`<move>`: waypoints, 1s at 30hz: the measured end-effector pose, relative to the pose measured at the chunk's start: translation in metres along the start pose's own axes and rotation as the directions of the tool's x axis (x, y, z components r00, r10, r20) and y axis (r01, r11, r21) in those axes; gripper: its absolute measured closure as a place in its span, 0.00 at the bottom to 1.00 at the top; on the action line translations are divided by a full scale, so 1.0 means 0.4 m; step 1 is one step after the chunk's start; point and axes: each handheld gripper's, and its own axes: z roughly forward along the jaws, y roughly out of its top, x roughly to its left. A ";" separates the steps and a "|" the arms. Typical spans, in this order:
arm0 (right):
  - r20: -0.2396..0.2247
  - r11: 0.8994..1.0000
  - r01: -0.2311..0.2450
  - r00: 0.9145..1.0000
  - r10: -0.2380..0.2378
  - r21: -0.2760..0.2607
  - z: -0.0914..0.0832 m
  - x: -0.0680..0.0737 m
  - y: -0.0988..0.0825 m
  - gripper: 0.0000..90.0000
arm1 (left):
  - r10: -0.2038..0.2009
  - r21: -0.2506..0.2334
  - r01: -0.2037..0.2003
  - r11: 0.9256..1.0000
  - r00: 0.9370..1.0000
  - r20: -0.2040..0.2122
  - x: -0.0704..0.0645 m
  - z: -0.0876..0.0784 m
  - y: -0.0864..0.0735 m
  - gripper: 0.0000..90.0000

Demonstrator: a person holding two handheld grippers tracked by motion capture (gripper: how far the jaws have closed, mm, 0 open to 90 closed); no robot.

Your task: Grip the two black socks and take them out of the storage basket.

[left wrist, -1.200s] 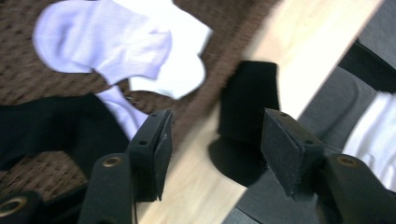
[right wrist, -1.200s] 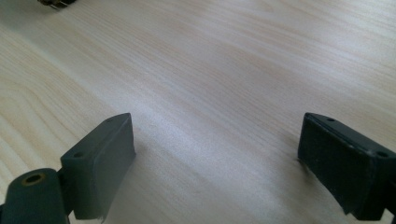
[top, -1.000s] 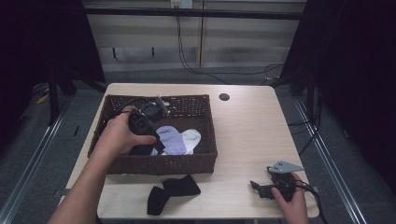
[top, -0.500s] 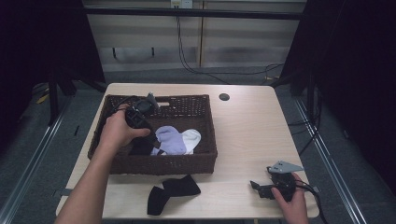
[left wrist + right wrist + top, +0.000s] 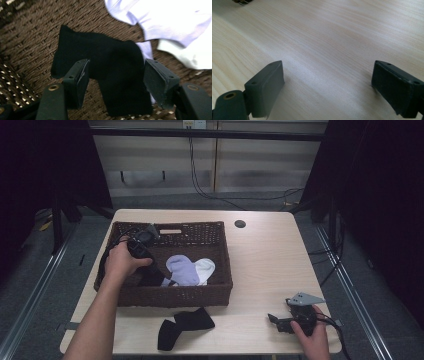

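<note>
L tool (image 5: 115,80) spread over black sock (image 5: 110,67) — flat, prob. creased, in basket (image 5: 220,290); R tool (image 5: 327,87) spread, idle.

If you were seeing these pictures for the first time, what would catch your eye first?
Most striking is the dark wicker basket on the table's left half, with pale socks bright against its weave. The left tool hangs inside it, jaws open on either side of a black sock. Another black sock lies on the table in front of the basket, and the right tool rests open near the front right corner.
</note>
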 end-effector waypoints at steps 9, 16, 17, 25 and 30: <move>0.000 1.000 0.000 1.000 0.000 0.000 0.000 0.000 0.000 0.11 | -0.017 0.025 0.018 1.000 1.000 -0.013 0.028 0.039 0.001 0.44; 0.000 1.000 0.000 1.000 0.000 0.000 0.000 0.000 0.000 0.11 | -0.014 0.122 0.014 0.992 1.000 -0.001 0.021 0.063 0.000 0.70; 0.000 1.000 -0.001 1.000 0.001 0.000 0.000 0.000 0.000 0.11 | -0.011 0.126 0.009 0.992 1.000 0.011 0.023 0.062 0.000 0.77; 0.000 1.000 0.000 1.000 0.000 0.000 0.000 0.000 0.000 0.11 | -0.041 0.139 0.031 0.990 0.997 0.065 0.016 0.027 -0.010 0.96; 0.000 1.000 -0.001 1.000 0.001 0.000 0.000 0.000 0.000 0.11 | -0.024 0.110 0.018 0.994 0.998 0.056 0.004 -0.029 -0.011 0.96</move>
